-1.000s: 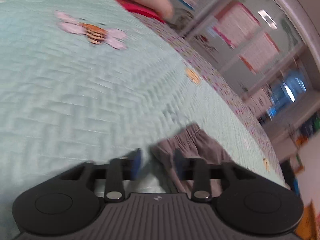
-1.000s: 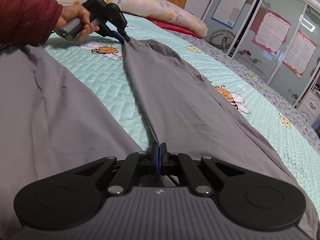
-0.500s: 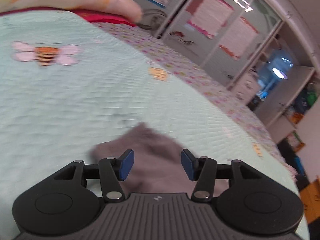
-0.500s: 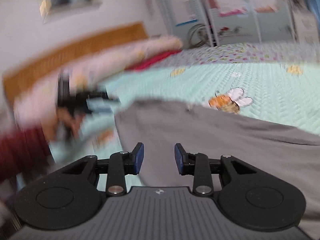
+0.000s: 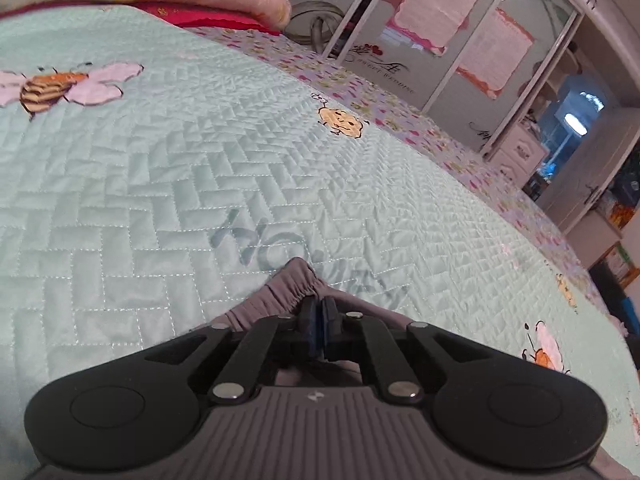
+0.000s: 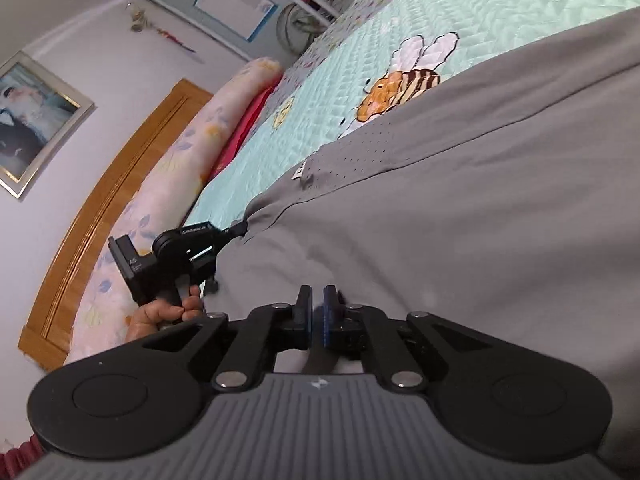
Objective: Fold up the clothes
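Fingers point(image 5: 308, 322) of the left gripper point(image 5: 319, 330) are seen nearly shut, pinched on the elastic cuff point(image 5: 294, 286) of the grey trousers point(image 6: 460, 208); their jaws have just been closing, with the gathered hem between them. Fingers point(image 6: 305, 316) of the right gripper point(image 6: 317, 317) stand almost together, only a narrow gap showing; they too have just been closing. Grey cloth appears to run between them, but whether it is truly pinched cannot be told.

The trousers lie spread on the mint quilted bedspread point(image 5: 200, 184) of the bed. In the right wrist view the left gripper point(image 6: 239, 230) is seen at the far edge of the cloth, held by the person's hand point(image 6: 168, 312).

Step judged: both ends of one fold are being taken hold of; no fold is yet laid.

Next move judged to call for a confirmed grip on the right side, then both held edges being lifted together and carried across evenly, the cloth kept taut so that no crease is trapped.
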The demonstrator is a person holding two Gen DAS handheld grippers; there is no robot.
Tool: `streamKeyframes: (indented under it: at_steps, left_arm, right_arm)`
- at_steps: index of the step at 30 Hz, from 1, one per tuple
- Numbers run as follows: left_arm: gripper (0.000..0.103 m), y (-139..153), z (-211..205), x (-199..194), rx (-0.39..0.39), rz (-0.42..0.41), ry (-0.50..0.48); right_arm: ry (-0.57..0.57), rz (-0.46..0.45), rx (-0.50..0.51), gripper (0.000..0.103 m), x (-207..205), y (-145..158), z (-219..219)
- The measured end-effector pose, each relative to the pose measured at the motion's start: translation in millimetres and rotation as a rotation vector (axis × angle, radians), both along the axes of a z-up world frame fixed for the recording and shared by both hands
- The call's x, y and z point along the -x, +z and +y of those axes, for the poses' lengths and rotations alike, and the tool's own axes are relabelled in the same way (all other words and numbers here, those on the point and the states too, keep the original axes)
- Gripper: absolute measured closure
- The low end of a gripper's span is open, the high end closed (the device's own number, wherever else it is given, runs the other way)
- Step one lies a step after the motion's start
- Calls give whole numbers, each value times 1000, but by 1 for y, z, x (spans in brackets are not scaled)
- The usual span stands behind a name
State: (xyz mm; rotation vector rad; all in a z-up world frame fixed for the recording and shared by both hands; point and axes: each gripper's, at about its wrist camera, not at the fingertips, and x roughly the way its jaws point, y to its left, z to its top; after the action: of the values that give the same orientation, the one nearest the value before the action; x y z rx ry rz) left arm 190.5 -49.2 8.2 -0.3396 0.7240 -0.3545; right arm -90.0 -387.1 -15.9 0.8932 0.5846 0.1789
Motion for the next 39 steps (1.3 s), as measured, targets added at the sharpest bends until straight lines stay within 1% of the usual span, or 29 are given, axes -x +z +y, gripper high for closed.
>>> streamKeyframes:
  at_steps: [1, 2, 3, 4, 6, 7, 8, 10, 11, 13, 14, 15, 16, 17, 19, 21, 22, 23, 24, 25, 28, 31, 33, 35, 38, 39]
  left_arm:
    - [88, 5, -2, 4, -14, -1, 14]
    - [77, 13, -4, 13, -35, -20, 27]
    - [72, 22, -8, 24, -68, -51, 32]
    - [67, 31, -14, 37, -95, -93, 22]
    - [63, 43, -27, 63, -87, -143, -64]
    - [60, 49, -33, 77, -82, -167, -108]
    - [57, 50, -44, 89, -75, -153, -165]
    - [56, 45, -66, 113, -63, -109, -277]
    - [56, 40, -78, 124, -57, -80, -330]
    - [56, 29, -102, 146, -47, -24, -437]
    - [56, 25, -108, 153, -62, -31, -448]
    - [56, 20, -113, 161, -79, -40, -456]
    - [56, 16, -118, 168, -96, -50, -464]
    - [56, 12, -123, 175, -112, -60, -472]
    - [56, 5, -128, 185, -143, -81, -477]
    - [56, 3, -125, 188, -164, -96, -470]
    - [56, 3, -123, 188, -172, -98, -466]
    - [56, 6, -123, 187, -177, -90, -458]
    - [56, 9, -123, 187, -181, -82, -449]
    - [56, 12, -123, 186, -186, -73, -440]
    - [56, 25, -122, 199, -129, -64, -439]
    - [55, 36, -134, 230, -116, -110, -544]
    - [55, 33, -141, 245, -108, -95, -613]
    - [55, 28, -146, 260, -109, -85, -668]
    - [54, 11, -148, 270, -144, -60, -684]
    - [54, 6, -148, 273, -152, -77, -684]
  right_arm:
    - [15, -7, -3, 76, 2, 4, 1]
    - [22, -23, -3, 69, 6, 10, 0]
    - [18, -53, 5, 60, 15, 19, -3]
    - [5, -93, 23, 60, 28, 28, -11]
    - [-47, -153, 96, 59, 57, 45, -32]
    - [-92, -166, 160, 55, 74, 52, -45]
    - [-136, -162, 237, 52, 89, 59, -61]
    - [-215, -134, 401, 42, 113, 71, -94]
    - [-233, -103, 489, 41, 119, 75, -109]
    - [-214, -34, 609, 41, 112, 74, -134]
    - [-202, -2, 661, 41, 107, 73, -146]
    - [-183, 16, 681, 41, 99, 71, -156]
    - [-161, 22, 679, 41, 90, 68, -163]
    - [-126, 28, 656, 41, 80, 64, -168]
    - [-13, 30, 621, 41, 60, 56, -167]
    - [122, 38, 635, 41, 43, 49, -160]
    - [161, 46, 668, 41, 35, 46, -155]
    - [177, 52, 708, 41, 29, 44, -150]
    - [184, 52, 715, 38, 25, 44, -149]
    - [184, 49, 699, 37, 21, 45, -152]
    - [164, 61, 633, 37, 17, 50, -162]
    - [196, 98, 650, 36, 15, 50, -164]
    - [232, 113, 669, 36, 11, 50, -159]
    - [272, 124, 682, 39, 7, 49, -153]
    - [314, 132, 675, 49, 4, 52, -150]
    - [316, 135, 674, 56, 3, 52, -151]
